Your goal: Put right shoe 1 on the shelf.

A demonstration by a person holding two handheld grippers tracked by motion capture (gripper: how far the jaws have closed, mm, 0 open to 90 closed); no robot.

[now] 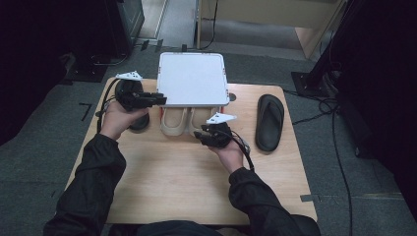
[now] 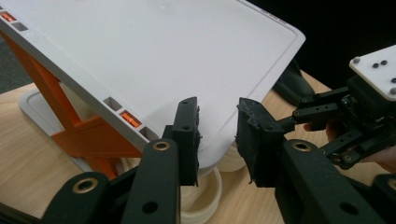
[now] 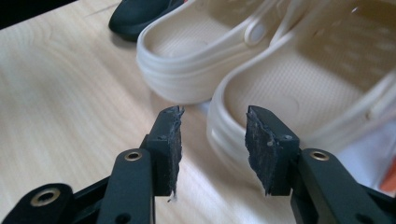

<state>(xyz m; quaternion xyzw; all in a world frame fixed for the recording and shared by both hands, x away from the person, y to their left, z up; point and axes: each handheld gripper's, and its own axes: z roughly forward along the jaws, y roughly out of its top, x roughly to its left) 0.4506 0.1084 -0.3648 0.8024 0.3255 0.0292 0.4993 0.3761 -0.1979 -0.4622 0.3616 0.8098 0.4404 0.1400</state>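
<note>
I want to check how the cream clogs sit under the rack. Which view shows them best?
The right gripper view: both cream clogs show close, heels open toward the camera. The high view shows their heels under the white rack. The left gripper view shows slivers.

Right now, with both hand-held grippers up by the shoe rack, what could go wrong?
1. The left hand-held gripper is open at the edge of the white shelf; a shallow bite there could slip off.
2. The right hand-held gripper is open at the heel of a cream clog whose front lies under the shelf; pulling it could drag the neighbouring clog or catch the rack's orange frame.
</note>
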